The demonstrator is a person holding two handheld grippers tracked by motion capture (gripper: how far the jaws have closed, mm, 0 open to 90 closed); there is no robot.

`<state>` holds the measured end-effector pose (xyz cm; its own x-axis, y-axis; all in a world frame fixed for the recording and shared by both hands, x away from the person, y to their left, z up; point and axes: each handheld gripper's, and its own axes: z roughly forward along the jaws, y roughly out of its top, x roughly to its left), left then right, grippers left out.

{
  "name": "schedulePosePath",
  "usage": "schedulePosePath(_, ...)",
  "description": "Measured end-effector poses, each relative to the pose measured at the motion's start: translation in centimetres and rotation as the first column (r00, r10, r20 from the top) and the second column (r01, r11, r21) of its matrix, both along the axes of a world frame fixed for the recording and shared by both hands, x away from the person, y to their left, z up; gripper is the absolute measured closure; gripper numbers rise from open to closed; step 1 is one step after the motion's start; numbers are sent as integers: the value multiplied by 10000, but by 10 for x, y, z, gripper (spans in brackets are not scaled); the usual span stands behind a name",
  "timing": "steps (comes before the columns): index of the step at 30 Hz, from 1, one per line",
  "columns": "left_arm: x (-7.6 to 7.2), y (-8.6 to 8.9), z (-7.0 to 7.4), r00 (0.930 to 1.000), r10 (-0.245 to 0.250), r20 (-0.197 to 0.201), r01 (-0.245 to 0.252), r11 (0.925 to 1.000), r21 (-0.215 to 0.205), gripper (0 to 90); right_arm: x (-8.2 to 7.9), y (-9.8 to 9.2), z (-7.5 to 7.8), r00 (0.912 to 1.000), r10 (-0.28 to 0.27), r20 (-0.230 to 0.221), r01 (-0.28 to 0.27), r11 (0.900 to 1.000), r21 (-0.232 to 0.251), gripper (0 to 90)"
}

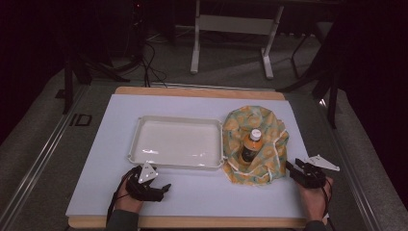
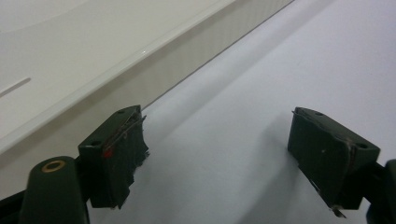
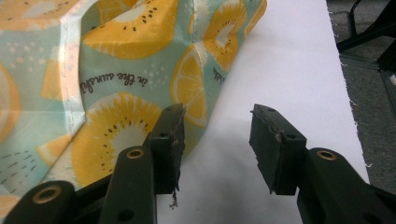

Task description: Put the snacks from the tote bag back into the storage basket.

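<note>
Nearest to the person, the left tongs (image 1: 155, 185) are held low over the white worktop (image 1: 202, 197), just in front of the tray (image 1: 139, 126). In the left gripper view these tongs (image 2: 217, 149) are seen spread wide, with only bare worktop (image 2: 261, 70) between the jaws, and the tray wall (image 2: 154, 65) is seen just beyond them.

The right tongs (image 1: 294, 169) are held at the near right side of the cloth (image 1: 269, 126). In the right gripper view they (image 3: 217, 140) are seen partly spread and nothing is pinched; one jaw is placed against the edge of the cloth (image 3: 116, 60), the other over bare worktop (image 3: 289, 60). Orange and kiwi slices are printed on the cloth, and cursive words are read there as "in the sunshine", though the second part is not sharp.

Farther off, a bottle (image 1: 249, 146) with an orange cap is seen lying in the middle of the cloth, right of the tray. Its label cannot be read.

Beyond the worktop, "ID" (image 1: 80, 120) is marked on the floor at the left.
</note>
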<state>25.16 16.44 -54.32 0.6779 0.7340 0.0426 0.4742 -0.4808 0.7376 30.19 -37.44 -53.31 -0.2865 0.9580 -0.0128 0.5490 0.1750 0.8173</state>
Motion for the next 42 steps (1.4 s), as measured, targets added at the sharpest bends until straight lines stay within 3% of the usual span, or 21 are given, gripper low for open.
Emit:
schedulePosePath(5, 1, 1, 0, 10000, 57, -74, -57, 10000, -77, 190, -2, 0, 0, 9998, -65, 197, 65, 10000, -6, 556)
schedulePosePath(9, 0, 4, 1, 10000, 46, -14, -46, 9995, -323, 169, -2, -2, 1, 9997, -73, 218, 70, 9999, 149, 564)
schedulePosePath(10, 1, 6, 1, 9999, 99, -66, -103, 9984, -550, 169, -1, -1, 1, 9998, -117, 152, 115, 9999, 85, 573)
schedulePosePath(14, 0, 7, 1, 10000, 7, -90, -14, 9974, -726, 169, -2, 0, 1, 9998, -121, 177, 122, 9999, -24, 577)
schedulePosePath(27, 0, 7, 1, 9998, -202, -66, 197, 9975, -675, 180, 0, -1, 2, 10000, 15, 26, -15, 9999, 172, 578)
schedulePosePath(29, 0, 6, 1, 9998, -176, -59, 171, 9978, -643, 182, -1, -1, 2, 10000, 74, 49, -76, 9996, 288, 578)
schedulePosePath(30, 0, 6, 1, 9998, -185, -55, 181, 9977, -647, 182, -2, -1, 3, 9997, 215, 122, -222, 9981, 572, 578)
schedulePosePath(37, 0, 6, 1, 9998, -173, -60, 169, 9978, -639, 184, 1, -8, 6, 9996, 266, 4, -266, 9985, 468, 583)
schedulePosePath(42, 0, 6, 1, 9998, -188, -76, 183, 9978, -629, 185, 3, -8, 10, 9982, 564, -196, -562, 9983, 124, 598)
